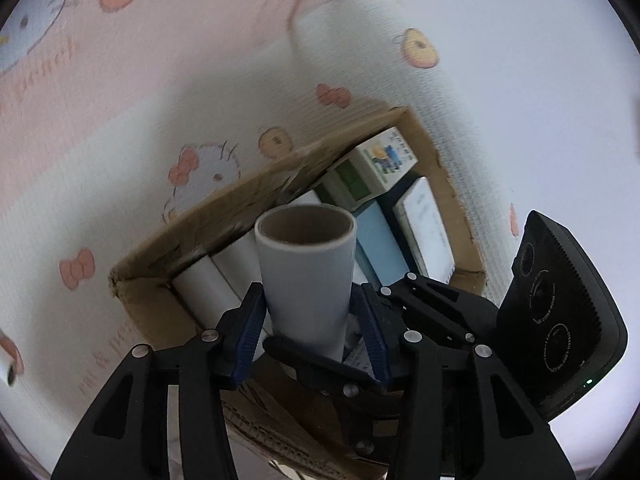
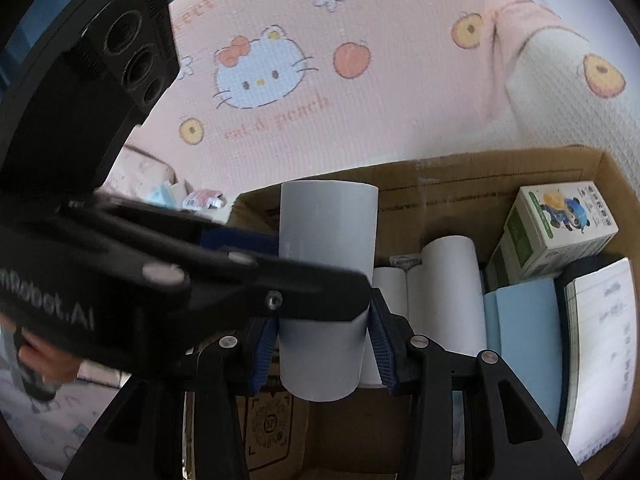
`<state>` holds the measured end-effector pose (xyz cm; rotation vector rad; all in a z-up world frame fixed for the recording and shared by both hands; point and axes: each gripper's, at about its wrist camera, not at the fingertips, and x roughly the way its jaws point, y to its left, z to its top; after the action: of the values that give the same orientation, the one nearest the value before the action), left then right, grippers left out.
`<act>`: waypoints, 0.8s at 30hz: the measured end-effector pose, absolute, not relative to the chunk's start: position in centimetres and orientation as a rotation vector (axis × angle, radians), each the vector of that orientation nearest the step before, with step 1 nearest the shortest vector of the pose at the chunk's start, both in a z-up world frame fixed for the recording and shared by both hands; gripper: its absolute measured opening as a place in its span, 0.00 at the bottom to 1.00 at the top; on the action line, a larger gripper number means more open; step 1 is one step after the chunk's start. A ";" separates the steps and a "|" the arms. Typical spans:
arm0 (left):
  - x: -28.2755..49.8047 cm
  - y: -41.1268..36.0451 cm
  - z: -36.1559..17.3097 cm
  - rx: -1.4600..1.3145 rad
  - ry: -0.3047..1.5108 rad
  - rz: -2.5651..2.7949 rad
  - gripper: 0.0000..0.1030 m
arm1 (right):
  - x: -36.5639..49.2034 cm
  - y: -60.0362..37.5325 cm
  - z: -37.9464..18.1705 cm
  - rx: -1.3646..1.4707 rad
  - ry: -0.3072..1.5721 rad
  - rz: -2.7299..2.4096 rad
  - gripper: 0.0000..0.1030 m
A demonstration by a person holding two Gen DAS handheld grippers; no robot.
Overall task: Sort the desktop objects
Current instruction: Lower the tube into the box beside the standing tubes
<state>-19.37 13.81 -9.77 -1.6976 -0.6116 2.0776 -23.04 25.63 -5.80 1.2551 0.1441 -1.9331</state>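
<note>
A pale grey roll with a brown cardboard core (image 1: 308, 272) stands tilted over the near end of an open cardboard box (image 1: 240, 196). My right gripper (image 2: 322, 340) is shut on the roll's lower end (image 2: 328, 232), its blue pads pressed to both sides. My left gripper (image 1: 308, 296) straddles the same roll higher up. Its jaws are open, with a thin gap beside the right pad. In the right wrist view the left gripper's fingers (image 2: 300, 296) cross the roll from the left. In the left wrist view one right finger (image 1: 304, 356) crosses below the roll.
The box (image 2: 480, 176) holds white rolls (image 2: 448, 292), a small cartoon-printed carton (image 2: 560, 228), a light blue pad (image 2: 524, 340) and a white notebook (image 2: 600, 352). A pink cat-print cloth (image 2: 360, 128) covers the table. Small packets (image 2: 200, 200) lie left of the box. A hand (image 2: 40, 356) shows at the left.
</note>
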 end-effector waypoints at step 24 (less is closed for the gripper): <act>-21.3 16.3 -12.3 -2.103 -0.547 2.062 0.46 | -23.0 28.9 -7.8 1.400 0.094 -1.878 0.39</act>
<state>-21.32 16.30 -12.31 -2.1033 -0.5470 2.0615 -22.96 28.92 -7.78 1.4000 0.0937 -1.8782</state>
